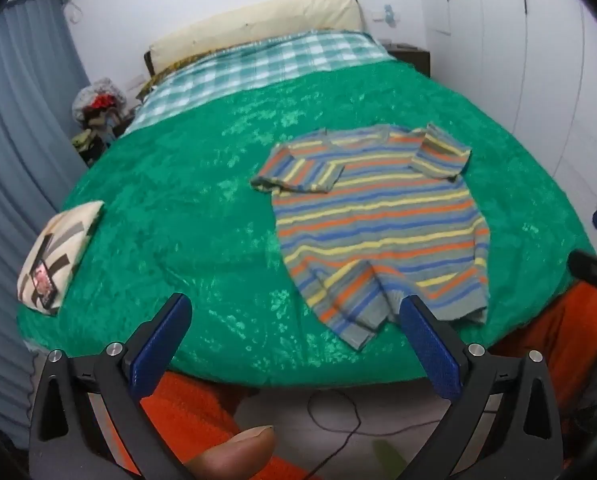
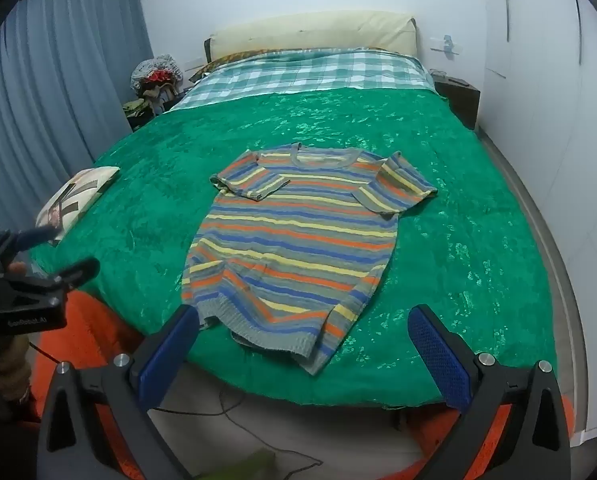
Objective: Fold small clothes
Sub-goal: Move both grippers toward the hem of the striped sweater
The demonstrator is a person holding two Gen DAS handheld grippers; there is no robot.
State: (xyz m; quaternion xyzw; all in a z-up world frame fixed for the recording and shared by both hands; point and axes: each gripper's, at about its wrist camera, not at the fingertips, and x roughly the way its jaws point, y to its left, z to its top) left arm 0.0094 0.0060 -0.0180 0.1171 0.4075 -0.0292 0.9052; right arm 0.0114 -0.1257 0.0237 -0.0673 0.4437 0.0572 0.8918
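Note:
A small striped knit sweater (image 1: 378, 216) (image 2: 294, 232), in grey, blue, orange and yellow, lies flat on the green bedspread (image 1: 202, 208) (image 2: 458, 220), neck toward the headboard. Both short sleeves are folded in over the chest. Its hem near the foot of the bed is rumpled. My left gripper (image 1: 294, 312) hovers open above the bed's near edge, left of the hem, nothing between its blue pads. My right gripper (image 2: 304, 320) is open too, over the hem, apart from the cloth. The left gripper (image 2: 30, 248) also shows at the left edge of the right wrist view.
A patterned cushion (image 1: 54, 256) (image 2: 78, 196) lies at the bed's left edge. A checked blanket (image 2: 298, 72) and cream headboard pillow (image 2: 310, 32) are at the far end. Clutter pile (image 2: 154, 80) and grey curtain (image 2: 58, 80) left, nightstand (image 2: 458, 96) right, cable (image 1: 338, 420) on the floor.

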